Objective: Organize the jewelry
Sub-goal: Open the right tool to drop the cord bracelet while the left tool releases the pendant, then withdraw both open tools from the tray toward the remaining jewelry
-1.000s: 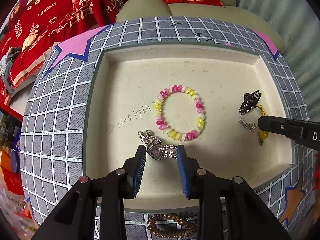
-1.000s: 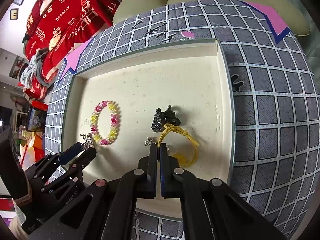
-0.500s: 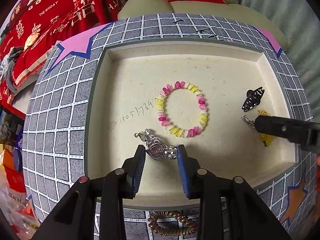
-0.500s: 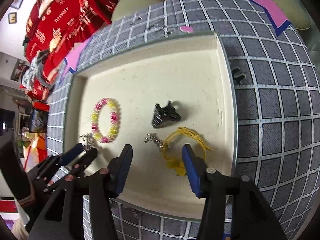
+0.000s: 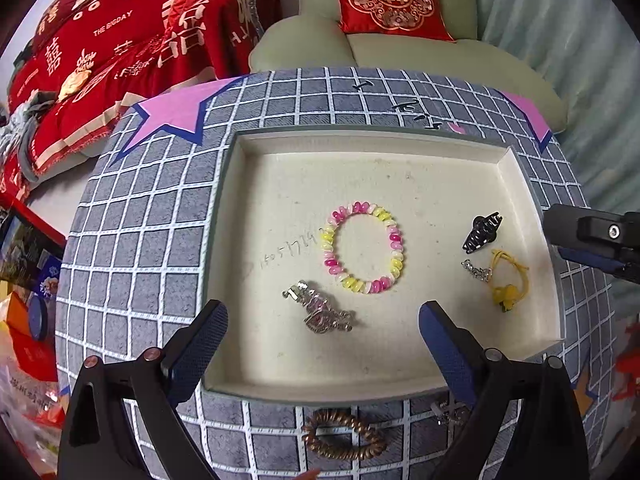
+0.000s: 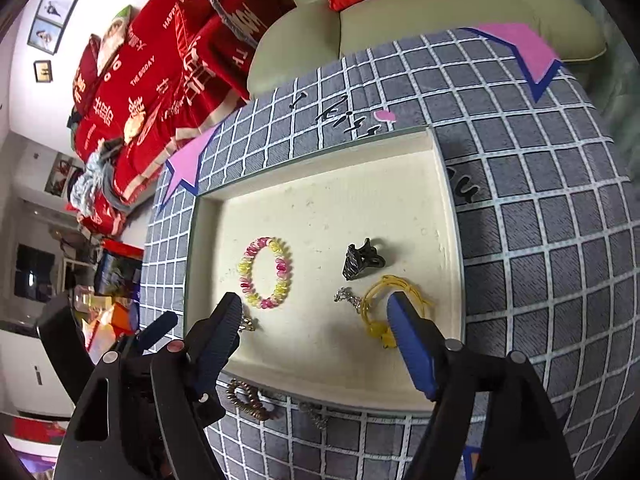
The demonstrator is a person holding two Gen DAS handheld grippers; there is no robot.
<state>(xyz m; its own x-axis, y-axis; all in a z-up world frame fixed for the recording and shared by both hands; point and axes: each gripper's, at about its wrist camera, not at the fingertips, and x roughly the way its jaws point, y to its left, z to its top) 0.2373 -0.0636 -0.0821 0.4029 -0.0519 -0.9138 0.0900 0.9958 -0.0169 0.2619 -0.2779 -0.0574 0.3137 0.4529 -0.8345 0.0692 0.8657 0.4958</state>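
Observation:
A shallow cream tray (image 5: 376, 144) (image 6: 450, 216) lies on a grey checked cloth. In it are a pink and yellow bead bracelet (image 5: 363, 246) (image 6: 265, 272), a silver heart bracelet (image 5: 320, 313), a black hair claw (image 5: 481, 232) (image 6: 361, 265), a small silver piece (image 5: 476, 271) (image 6: 347, 296) and a yellow hair tie (image 5: 507, 280) (image 6: 400, 292). My left gripper (image 5: 322, 312) hangs above the silver bracelet, its jaws opening wide and clear of it. My right gripper (image 6: 314, 306) hovers over the tray's near right part, jaws opening, the yellow tie lying loose by its right finger.
A brown spiral hair tie (image 5: 344, 436) (image 6: 246, 398) and a small silver chain (image 5: 450, 414) (image 6: 316, 416) lie on the cloth in front of the tray. A pale green sofa (image 5: 320, 40) with red cushions stands behind. Red bedding lies at the left.
Both grippers opened and rose. The left let go of the silver heart bracelet, which now lies in the tray. The right, shut over the yellow tie before, now stands apart from it.

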